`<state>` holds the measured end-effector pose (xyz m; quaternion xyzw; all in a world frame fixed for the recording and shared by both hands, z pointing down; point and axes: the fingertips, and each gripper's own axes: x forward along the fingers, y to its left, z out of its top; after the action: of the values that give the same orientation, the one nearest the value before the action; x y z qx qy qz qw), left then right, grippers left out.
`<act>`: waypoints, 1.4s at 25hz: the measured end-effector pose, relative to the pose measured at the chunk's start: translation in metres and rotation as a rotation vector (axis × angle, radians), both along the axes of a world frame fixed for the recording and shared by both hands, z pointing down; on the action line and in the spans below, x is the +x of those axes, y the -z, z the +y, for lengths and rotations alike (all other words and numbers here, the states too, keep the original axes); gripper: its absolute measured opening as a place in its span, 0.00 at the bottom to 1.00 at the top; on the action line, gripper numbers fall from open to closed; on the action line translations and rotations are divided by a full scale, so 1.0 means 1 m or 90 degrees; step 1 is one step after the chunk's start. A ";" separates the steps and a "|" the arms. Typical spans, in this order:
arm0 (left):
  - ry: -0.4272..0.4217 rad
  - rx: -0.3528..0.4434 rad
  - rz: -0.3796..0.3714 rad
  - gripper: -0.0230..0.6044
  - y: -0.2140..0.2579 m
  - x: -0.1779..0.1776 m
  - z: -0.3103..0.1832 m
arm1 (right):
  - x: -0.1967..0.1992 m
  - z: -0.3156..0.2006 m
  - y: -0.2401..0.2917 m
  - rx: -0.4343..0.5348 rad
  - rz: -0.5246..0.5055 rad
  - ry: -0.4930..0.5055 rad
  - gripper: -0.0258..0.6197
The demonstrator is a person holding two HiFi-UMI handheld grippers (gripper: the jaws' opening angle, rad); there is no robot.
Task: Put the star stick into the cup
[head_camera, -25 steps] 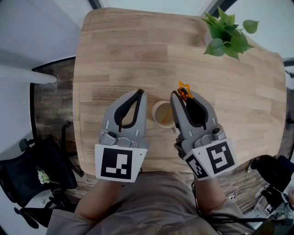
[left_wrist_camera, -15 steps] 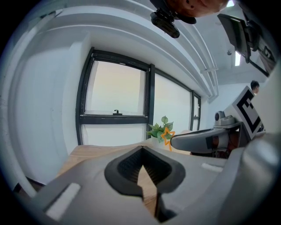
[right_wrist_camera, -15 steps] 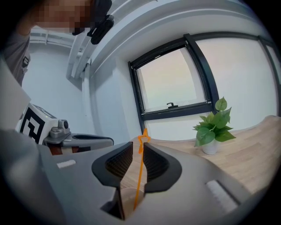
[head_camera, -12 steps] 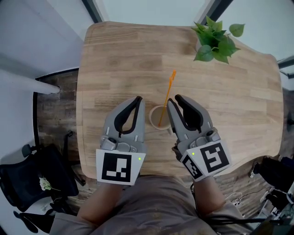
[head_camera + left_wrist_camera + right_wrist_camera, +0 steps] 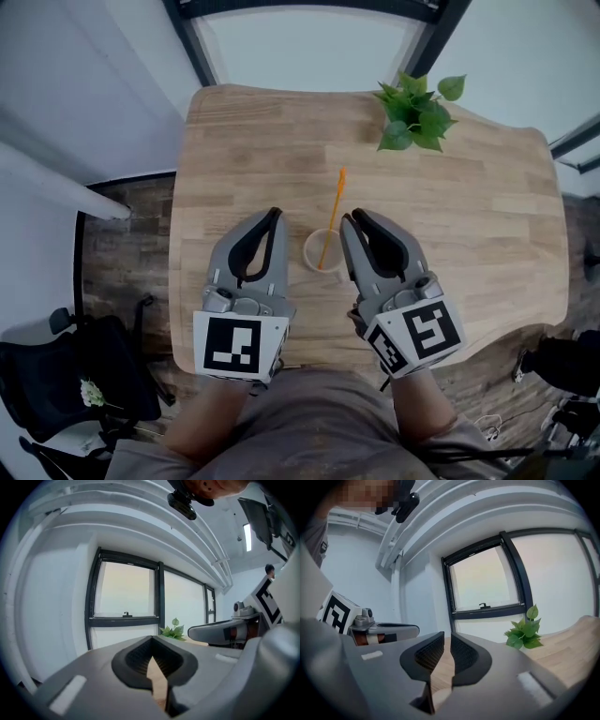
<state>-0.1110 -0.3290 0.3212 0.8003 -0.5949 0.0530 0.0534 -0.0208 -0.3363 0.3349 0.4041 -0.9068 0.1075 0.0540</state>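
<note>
A pale cup [image 5: 322,251] stands on the wooden table [image 5: 469,216] between my two grippers. The orange star stick [image 5: 333,211] stands in it and leans away toward the far side; its star end is too small to make out. My left gripper [image 5: 275,214] rests to the left of the cup, jaws together and empty [image 5: 151,641]. To the right of the cup, my right gripper [image 5: 354,217] holds nothing, and a narrow gap shows between its pads [image 5: 446,637]. Neither gripper touches the stick.
A small green potted plant [image 5: 412,112] stands at the table's far right and also shows in both gripper views [image 5: 172,630] [image 5: 524,632]. A black chair [image 5: 56,375] sits on the floor at lower left. Windows lie beyond the table.
My right gripper held the star stick over the cup a second ago. It has let go, the stick now stands in the cup, and both grippers have drawn back slightly.
</note>
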 end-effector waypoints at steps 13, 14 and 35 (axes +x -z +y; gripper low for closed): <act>0.025 0.122 -0.011 0.04 0.097 0.002 0.022 | 0.030 0.015 0.097 0.129 0.001 -0.054 0.08; 0.025 0.132 -0.012 0.04 0.103 0.003 0.024 | 0.030 0.017 0.104 0.140 0.001 -0.053 0.08; 0.014 0.156 -0.018 0.04 0.119 0.013 0.039 | 0.030 0.035 0.124 0.179 0.000 -0.051 0.08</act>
<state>-0.0976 -0.2901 0.2019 0.7935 -0.6062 -0.0097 -0.0524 0.0092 -0.3016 0.2105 0.4437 -0.8960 -0.0187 -0.0078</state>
